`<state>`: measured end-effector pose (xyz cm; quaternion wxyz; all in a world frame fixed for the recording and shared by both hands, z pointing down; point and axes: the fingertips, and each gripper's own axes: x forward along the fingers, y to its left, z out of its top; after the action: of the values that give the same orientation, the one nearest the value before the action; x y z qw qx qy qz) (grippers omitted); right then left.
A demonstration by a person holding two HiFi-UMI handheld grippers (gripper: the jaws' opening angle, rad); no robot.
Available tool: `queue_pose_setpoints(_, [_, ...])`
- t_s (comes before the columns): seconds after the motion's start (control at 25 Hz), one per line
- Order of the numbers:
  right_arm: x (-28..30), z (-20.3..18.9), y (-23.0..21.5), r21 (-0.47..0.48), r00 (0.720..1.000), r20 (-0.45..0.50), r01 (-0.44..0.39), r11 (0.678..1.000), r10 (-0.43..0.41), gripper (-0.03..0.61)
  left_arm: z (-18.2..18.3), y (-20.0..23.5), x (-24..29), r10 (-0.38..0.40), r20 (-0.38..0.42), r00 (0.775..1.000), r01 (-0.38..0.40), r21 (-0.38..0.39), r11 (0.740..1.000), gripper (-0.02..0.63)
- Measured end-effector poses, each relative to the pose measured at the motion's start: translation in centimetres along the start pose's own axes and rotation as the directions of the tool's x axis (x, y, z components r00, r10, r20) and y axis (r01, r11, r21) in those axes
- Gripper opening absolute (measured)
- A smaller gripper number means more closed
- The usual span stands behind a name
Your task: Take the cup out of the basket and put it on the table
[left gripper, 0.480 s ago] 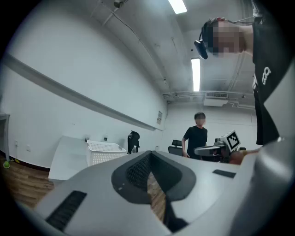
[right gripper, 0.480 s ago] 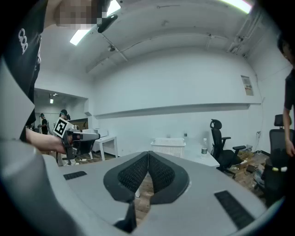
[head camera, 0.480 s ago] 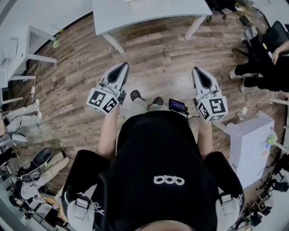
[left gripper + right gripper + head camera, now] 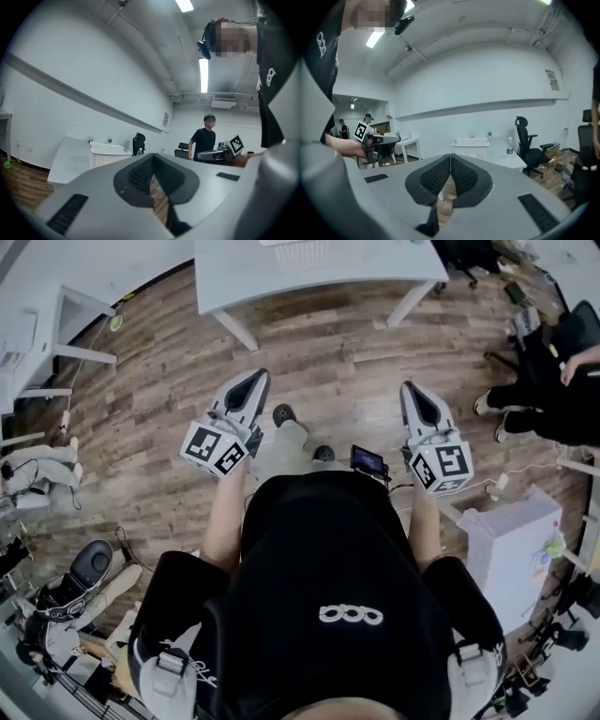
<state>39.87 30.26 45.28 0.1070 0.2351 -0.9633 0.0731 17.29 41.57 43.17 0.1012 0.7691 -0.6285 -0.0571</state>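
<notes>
A white mesh basket point(image 4: 302, 249) stands on the white table point(image 4: 319, 277) at the top edge of the head view. It also shows in the left gripper view as the basket point(image 4: 108, 151) and in the right gripper view as the basket point(image 4: 471, 147). No cup is visible in any view. My left gripper point(image 4: 251, 381) and right gripper point(image 4: 412, 390) are held out over the wooden floor, well short of the table. Both point toward the table. The left gripper point(image 4: 152, 157) and the right gripper point(image 4: 450, 156) are both shut with nothing between their pads.
A bottle point(image 4: 509, 150) stands on the table beside the basket, with a black office chair point(image 4: 526, 138) to its right. A white box point(image 4: 511, 549) sits on the floor at my right. A person point(image 4: 553, 381) is at the far right, another desk point(image 4: 37, 334) at the left.
One foot has stepped forward toward the table and the floor has shifted slightly in view. Both grippers keep the same pose, shut and empty.
</notes>
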Motion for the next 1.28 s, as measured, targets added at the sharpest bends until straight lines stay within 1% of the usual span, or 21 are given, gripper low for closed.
queue_pose_setpoints(0.2, [3.9,0.5,-1.9,0.009,1.0,-0.014,0.013,1.0,-0.013,0.026,0.1,3.3,3.2,-0.02,-0.005,1.0,0.02,-0.011,1.0,0.008])
queue_pose_setpoints(0.36, [7.8,1.6,-3.4,0.01,0.999,-0.03,0.035,0.999,-0.035,0.026,1.0,7.2,7.0,-0.05,0.002,0.999,0.05,-0.019,0.999,0.008])
queue_pose_setpoints(0.64, [16.1,6.5,-6.9,0.012,0.993,-0.027,0.117,0.993,-0.116,0.026,5.0,15.7,14.5,-0.129,0.014,0.992,0.129,-0.01,0.992,0.008])
queue_pose_setpoints(0.88, [23.6,9.3,-7.6,0.019,0.989,-0.049,0.139,0.99,-0.138,0.026,6.9,22.8,18.5,-0.181,0.023,0.983,0.182,-0.043,0.982,0.008])
queue_pose_setpoints(1.12, [28.3,10.0,-7.7,0.036,0.986,-0.067,0.158,0.987,-0.156,0.026,7.2,26.5,21.3,-0.223,0.008,0.975,0.223,-0.066,0.973,0.008])
queue_pose_setpoints(1.28, [29.7,10.0,-8.9,0.045,0.982,-0.073,0.175,0.983,-0.172,0.026,7.0,27.5,23.7,-0.253,-0.003,0.967,0.252,-0.075,0.965,0.008])
